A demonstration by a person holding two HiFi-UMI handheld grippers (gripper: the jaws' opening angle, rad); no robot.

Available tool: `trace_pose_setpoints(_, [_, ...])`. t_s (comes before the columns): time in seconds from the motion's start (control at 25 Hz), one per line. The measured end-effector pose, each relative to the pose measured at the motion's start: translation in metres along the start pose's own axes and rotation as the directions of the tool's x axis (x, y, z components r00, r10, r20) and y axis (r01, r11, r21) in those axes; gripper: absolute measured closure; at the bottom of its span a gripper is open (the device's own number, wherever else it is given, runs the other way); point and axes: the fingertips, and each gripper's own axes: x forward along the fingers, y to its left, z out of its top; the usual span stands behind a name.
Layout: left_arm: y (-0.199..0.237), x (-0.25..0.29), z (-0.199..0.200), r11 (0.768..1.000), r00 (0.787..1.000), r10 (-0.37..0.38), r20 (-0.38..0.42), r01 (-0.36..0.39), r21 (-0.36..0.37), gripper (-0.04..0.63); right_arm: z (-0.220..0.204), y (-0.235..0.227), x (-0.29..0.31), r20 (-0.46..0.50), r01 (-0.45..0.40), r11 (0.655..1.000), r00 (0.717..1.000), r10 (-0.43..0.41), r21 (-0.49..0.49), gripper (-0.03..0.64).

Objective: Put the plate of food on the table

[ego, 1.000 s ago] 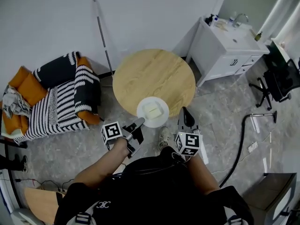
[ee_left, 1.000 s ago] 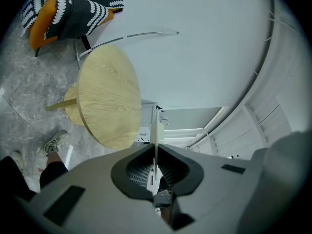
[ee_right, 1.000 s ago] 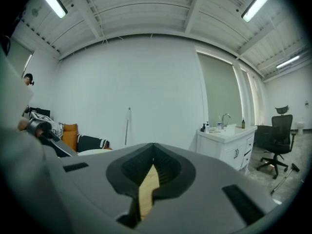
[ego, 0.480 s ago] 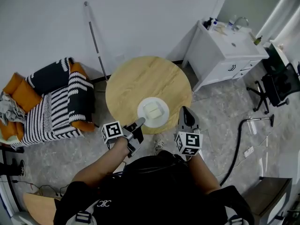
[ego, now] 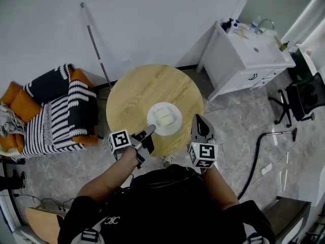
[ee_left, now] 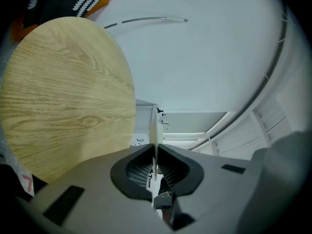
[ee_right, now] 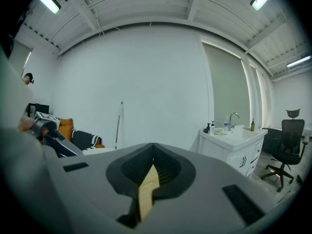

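The left gripper (ego: 149, 131) is clamped on the near rim of the white plate (ego: 164, 119), which shows edge-on between its jaws in the left gripper view. A pale block of food (ego: 163, 116) sits on the plate. The plate is over the near part of the round wooden table (ego: 137, 88); whether it rests on the top cannot be told. The right gripper (ego: 199, 121) is closed and empty, just right of the plate at the table's edge. A striped armchair (ego: 61, 111) stands left of the table.
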Motion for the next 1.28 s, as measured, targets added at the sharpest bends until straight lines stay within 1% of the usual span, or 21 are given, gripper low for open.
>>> trace_pose_setpoints(0.4, [-0.005,0.043,0.03,1.0,0.997,0.012,0.076,-0.011,-0.013,0.571,-0.001,-0.027,0.055,-0.019,-0.088,0.996,0.996,0.088,0.012,0.609])
trace_pose_setpoints(0.6, [-0.013,0.051,0.039,1.0,0.994,-0.01,0.105,0.012,-0.024,0.571,0.0,-0.028,0.074,-0.026,-0.124,0.992,0.992,0.124,0.017,0.609])
trace_pose_setpoints(0.8, [-0.005,0.047,0.049,1.0,0.993,0.022,0.112,-0.019,-0.025,0.571,0.0,-0.017,0.085,-0.035,-0.149,0.989,0.988,0.15,0.018,0.609])
trace_pose_setpoints(0.96, [-0.002,0.046,0.056,0.999,0.994,0.021,0.112,-0.016,-0.051,0.571,-0.003,-0.013,0.091,-0.051,-0.146,0.989,0.988,0.147,0.022,0.609])
trace_pose_setpoints(1.08, [0.002,0.047,0.061,0.998,0.995,0.042,0.092,-0.038,-0.043,0.571,-0.005,-0.016,0.093,-0.059,-0.123,0.992,0.991,0.124,0.024,0.609])
trace_pose_setpoints(1.16, [0.0,0.05,0.065,0.999,0.996,0.021,0.085,-0.018,-0.038,0.569,-0.006,-0.018,0.095,-0.066,-0.108,0.994,0.992,0.109,0.027,0.609])
trace_pose_setpoints(1.28, [-0.006,0.059,0.073,0.997,0.994,-0.056,0.093,0.061,-0.044,0.571,-0.01,-0.017,0.096,-0.082,-0.098,0.995,0.992,0.101,0.033,0.609])
